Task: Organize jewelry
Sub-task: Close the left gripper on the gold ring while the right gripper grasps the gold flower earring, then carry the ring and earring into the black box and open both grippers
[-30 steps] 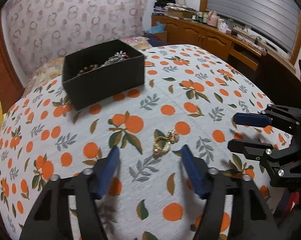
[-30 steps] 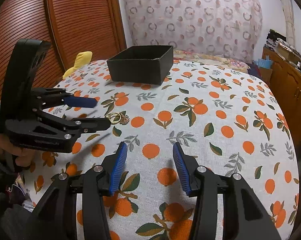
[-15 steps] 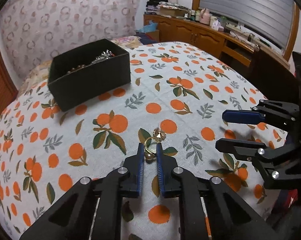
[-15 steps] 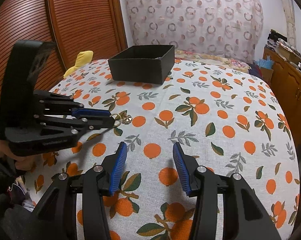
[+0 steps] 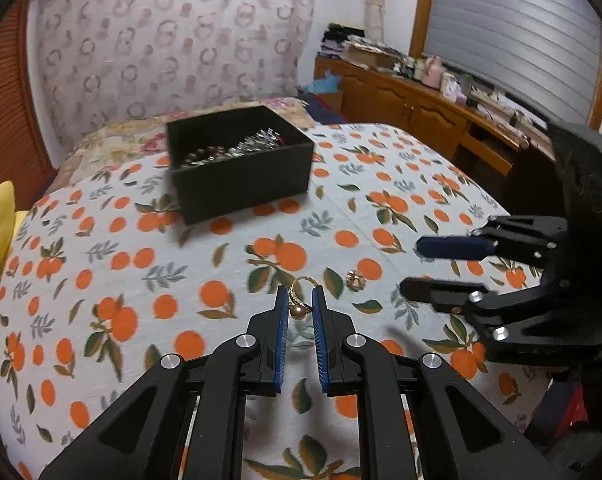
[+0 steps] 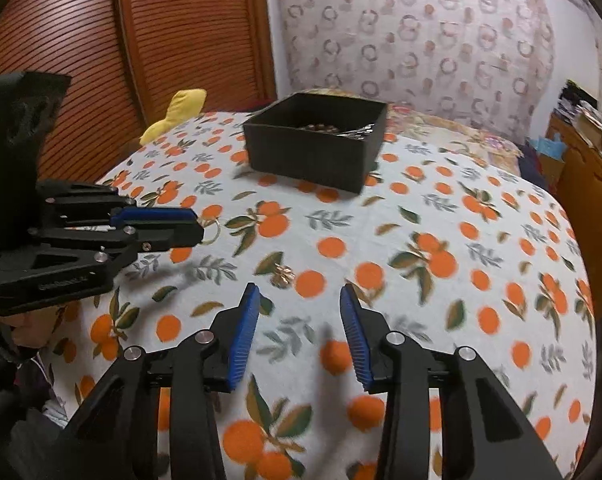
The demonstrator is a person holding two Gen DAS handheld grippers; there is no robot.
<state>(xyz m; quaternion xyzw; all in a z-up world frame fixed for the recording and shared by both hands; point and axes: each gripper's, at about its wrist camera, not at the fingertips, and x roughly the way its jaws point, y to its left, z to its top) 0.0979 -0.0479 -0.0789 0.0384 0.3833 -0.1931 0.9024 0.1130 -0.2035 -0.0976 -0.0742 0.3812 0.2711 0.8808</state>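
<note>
My left gripper (image 5: pixel 299 300) is shut on a gold ring (image 5: pixel 300 300) with a small ball, held just above the orange-patterned cloth. The right wrist view shows the ring (image 6: pixel 212 231) poking out past the left gripper (image 6: pixel 195 226). A second small gold piece (image 5: pixel 355 279) lies on the cloth to the right of it, also visible as the gold piece (image 6: pixel 283 274) ahead of my right gripper (image 6: pixel 299 302). The right gripper's jaws are closing with nothing between them. A black box (image 5: pixel 241 168) holding several jewelry pieces stands farther back; the same box (image 6: pixel 317 142) shows in the right wrist view.
The orange-patterned cloth (image 5: pixel 141 280) covers a rounded surface that drops off at its edges. A yellow cloth item (image 6: pixel 177 114) lies at the far left edge. A wooden sideboard (image 5: pixel 421 108) with clutter stands at the right, and slatted wooden doors (image 6: pixel 161 32) at the left.
The left gripper closed on the gold ring and lifted it off the cloth, leaving the other small gold piece behind. The right gripper moved forward and its jaws narrowed a little.
</note>
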